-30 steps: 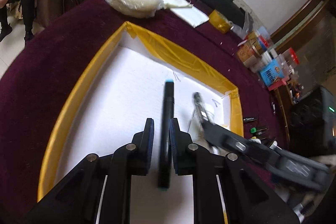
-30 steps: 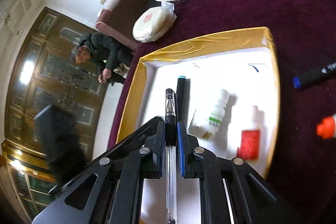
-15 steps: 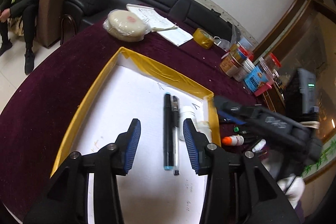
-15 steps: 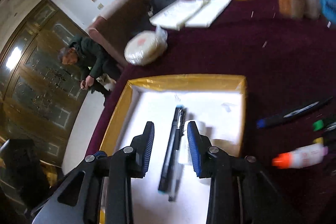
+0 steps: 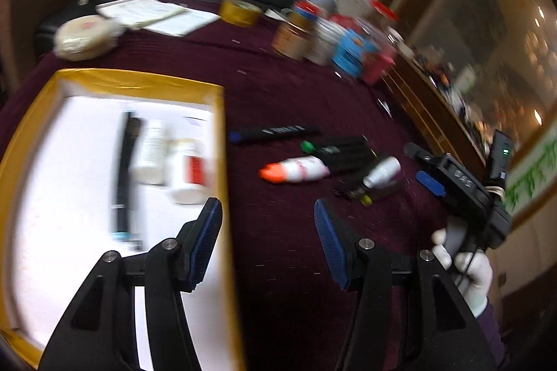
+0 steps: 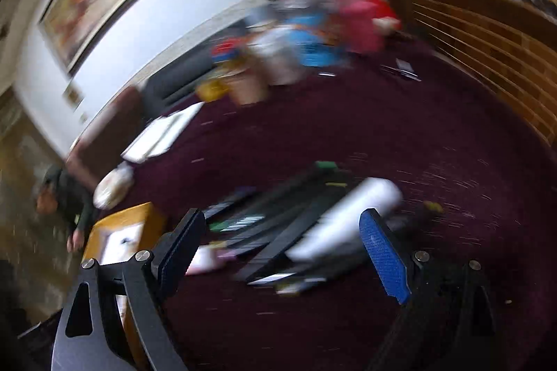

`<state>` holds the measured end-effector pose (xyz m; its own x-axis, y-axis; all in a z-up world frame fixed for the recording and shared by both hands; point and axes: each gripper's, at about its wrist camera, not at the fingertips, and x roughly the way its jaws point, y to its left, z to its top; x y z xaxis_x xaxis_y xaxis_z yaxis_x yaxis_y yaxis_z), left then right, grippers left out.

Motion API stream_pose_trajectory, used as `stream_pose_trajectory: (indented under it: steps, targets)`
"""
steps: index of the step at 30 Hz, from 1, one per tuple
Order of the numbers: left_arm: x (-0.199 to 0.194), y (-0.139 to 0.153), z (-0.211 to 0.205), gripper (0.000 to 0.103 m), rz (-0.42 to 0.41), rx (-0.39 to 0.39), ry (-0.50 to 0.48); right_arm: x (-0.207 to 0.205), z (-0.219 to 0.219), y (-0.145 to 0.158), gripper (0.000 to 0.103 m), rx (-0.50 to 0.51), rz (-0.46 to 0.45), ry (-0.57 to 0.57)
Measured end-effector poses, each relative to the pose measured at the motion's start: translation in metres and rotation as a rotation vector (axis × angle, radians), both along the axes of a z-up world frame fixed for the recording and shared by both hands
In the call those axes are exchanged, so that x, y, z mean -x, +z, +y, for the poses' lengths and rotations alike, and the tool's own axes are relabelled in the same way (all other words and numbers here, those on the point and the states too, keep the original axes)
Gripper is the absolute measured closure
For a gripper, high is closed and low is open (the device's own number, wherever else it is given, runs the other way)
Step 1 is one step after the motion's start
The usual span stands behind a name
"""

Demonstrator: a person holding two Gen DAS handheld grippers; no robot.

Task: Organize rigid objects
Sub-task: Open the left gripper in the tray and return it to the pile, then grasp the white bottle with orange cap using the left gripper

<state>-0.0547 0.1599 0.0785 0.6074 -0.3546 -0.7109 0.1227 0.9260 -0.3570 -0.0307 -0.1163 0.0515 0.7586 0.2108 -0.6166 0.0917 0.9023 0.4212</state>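
Observation:
A yellow-rimmed white tray (image 5: 218, 141) holds a black marker (image 5: 122, 176), a thin pen beside it and two white bottles (image 5: 186, 171). My left gripper (image 5: 266, 238) is open and empty above the tray's right rim. On the maroon cloth to the right lie a blue-capped marker (image 5: 275, 132), a green-capped marker (image 5: 334, 148), an orange-capped bottle (image 5: 296, 170) and a small white bottle (image 5: 382, 171). My right gripper (image 6: 282, 249) is open and empty over the loose black markers (image 6: 278, 221) and a white bottle (image 6: 344, 218); this view is blurred.
Jars and boxes (image 5: 330, 37) stand at the table's back, with a tape roll (image 5: 240, 12), papers (image 5: 156, 14) and a bagged round item (image 5: 85, 35). A wooden cabinet (image 5: 435, 113) is on the right. A seated person (image 6: 59, 193) is at the far left.
Both grippers let go of the marker and pen, which now lie in the tray. Both opened wide, lifted and swung right toward the loose items on the cloth.

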Motion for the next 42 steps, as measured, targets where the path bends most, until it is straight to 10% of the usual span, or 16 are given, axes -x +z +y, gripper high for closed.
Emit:
stream_pose_trajectory:
  steps: [10,21,25,42]
  targets:
    - [-0.049,-0.026,-0.091,0.05,-0.037,-0.377,-0.15,-0.001,-0.062,-0.042,0.016,-0.082,0.01,-0.067]
    - [-0.091,-0.058,-0.128,0.049,0.019,-0.562,-0.296,-0.001,-0.067,-0.051,0.016,-0.139,0.029,-0.037]
    - [-0.08,-0.056,-0.127,0.079,0.032,-0.499,-0.305,0.0,-0.066,-0.053,0.016,-0.134,0.029,-0.035]
    - [-0.06,-0.043,-0.101,0.079,0.053,-0.239,-0.163,-0.001,-0.061,-0.052,0.016,-0.098,0.033,-0.035]
